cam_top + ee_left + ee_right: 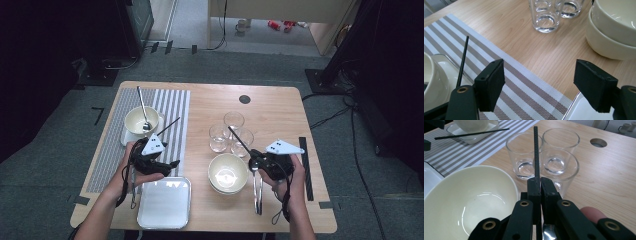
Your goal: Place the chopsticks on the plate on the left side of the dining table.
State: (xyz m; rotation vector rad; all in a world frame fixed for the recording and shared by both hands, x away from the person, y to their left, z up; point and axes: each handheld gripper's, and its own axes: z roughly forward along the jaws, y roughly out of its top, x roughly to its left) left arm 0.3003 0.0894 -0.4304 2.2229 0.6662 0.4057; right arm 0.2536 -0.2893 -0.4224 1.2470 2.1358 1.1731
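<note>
My right gripper (256, 156) (540, 182) is shut on a thin black chopstick (239, 139) (536, 150), which points up and away over the three empty glasses (231, 132) (549, 157). To its left are two stacked cream bowls (228, 172) (469, 205). A metal spoon (257, 192) lies under the right gripper. My left gripper (169, 164) (540, 75) is open with nothing between its jaws, over the striped placemat (172, 107) (524, 82). A second black chopstick (169, 126) (462, 62) (471, 133) rests on the small white tray (126, 137) that holds a bowl (140, 120) with a spoon.
A white square tray (164, 202) (584, 112) sits at the front edge, just right of the left gripper. A round cable hole (244, 99) (598, 142) is at the table's far side. A black strip (305, 165) lies along the right edge.
</note>
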